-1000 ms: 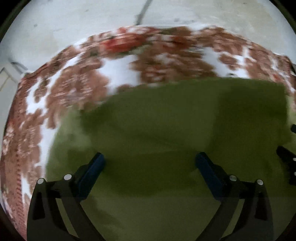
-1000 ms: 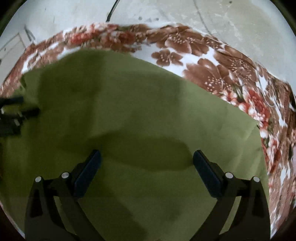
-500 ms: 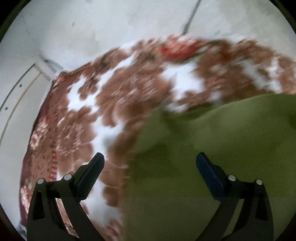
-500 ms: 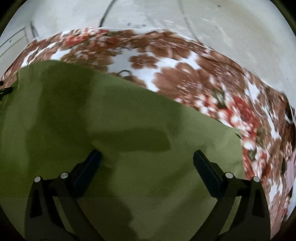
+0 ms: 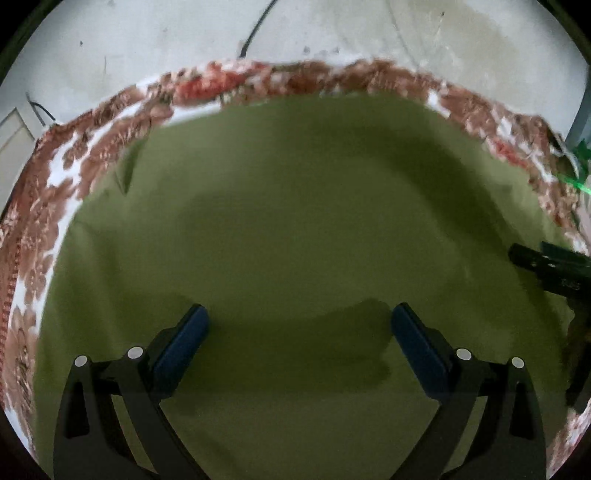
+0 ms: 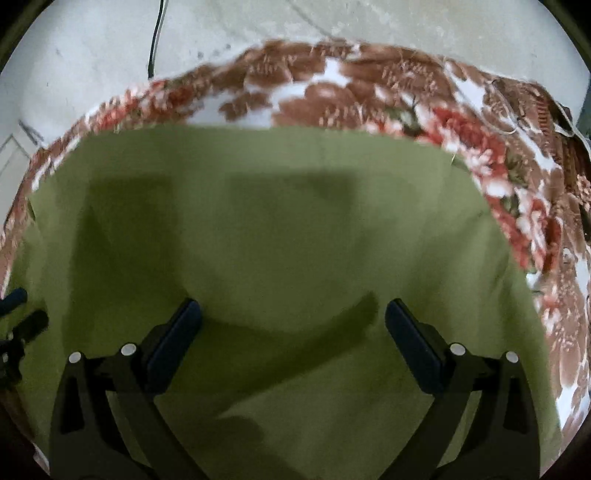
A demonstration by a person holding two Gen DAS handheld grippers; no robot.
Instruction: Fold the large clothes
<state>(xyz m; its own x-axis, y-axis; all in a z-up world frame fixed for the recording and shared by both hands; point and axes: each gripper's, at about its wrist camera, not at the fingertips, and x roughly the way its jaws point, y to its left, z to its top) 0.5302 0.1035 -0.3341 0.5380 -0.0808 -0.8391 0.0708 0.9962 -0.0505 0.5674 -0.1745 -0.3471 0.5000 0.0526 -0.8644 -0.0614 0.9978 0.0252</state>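
Matt olive cloth point(image 5: 295, 221) — smooth, finely woven — lies on a flowered fabric cover point(image 6: 369, 99); at twelve o'clock, rough scuffed concrete floor point(image 5: 147, 44).

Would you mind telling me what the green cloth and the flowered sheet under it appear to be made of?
The green cloth looks like a thin, matte woven fabric, perhaps cotton: it lies flat with soft creases and no sheen. The flowered sheet looks like a printed textile with a slightly fuzzy surface, though blur leaves that open.

One olive-green garment point(image 5: 295, 229) lies on one floral-patterned cloth point(image 5: 74, 162). Two grippers appear: the left gripper point(image 5: 300, 325) and the right gripper point(image 6: 293, 319). One dark cable point(image 5: 255, 27) crosses the floor.
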